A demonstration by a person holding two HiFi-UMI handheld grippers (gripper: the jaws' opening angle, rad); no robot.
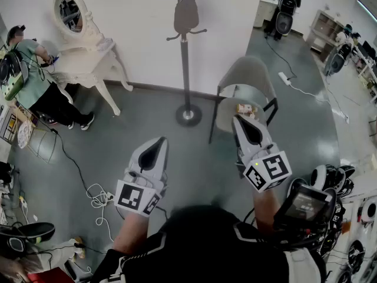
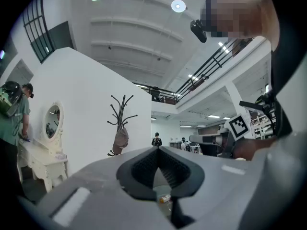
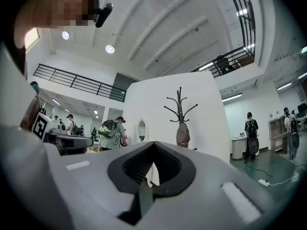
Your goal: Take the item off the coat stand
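Both my grippers are closed with nothing in them: the left gripper [image 1: 158, 142] and right gripper [image 1: 239, 120] are held out over the grey floor, their tips together, well short of the coat stand [image 1: 185, 69].

Only the head view shows the stand's round base on the floor and the grey chair [image 1: 244, 81] just beyond my right gripper. It cuts off most of the hooks. My two gripper views give me those instead, curved black arms fanning out at the top against the white wall [image 2: 86, 99].

The item is a brownish-grey bag [image 1: 186, 15] hanging high on the pole, just under the hooks. Its long axis runs straight up and down, with the narrow end up and the wider end down. From my left gripper it hangs slightly to the pole's left [image 2: 121, 139]; from my right it covers the pole [image 3: 183, 135].
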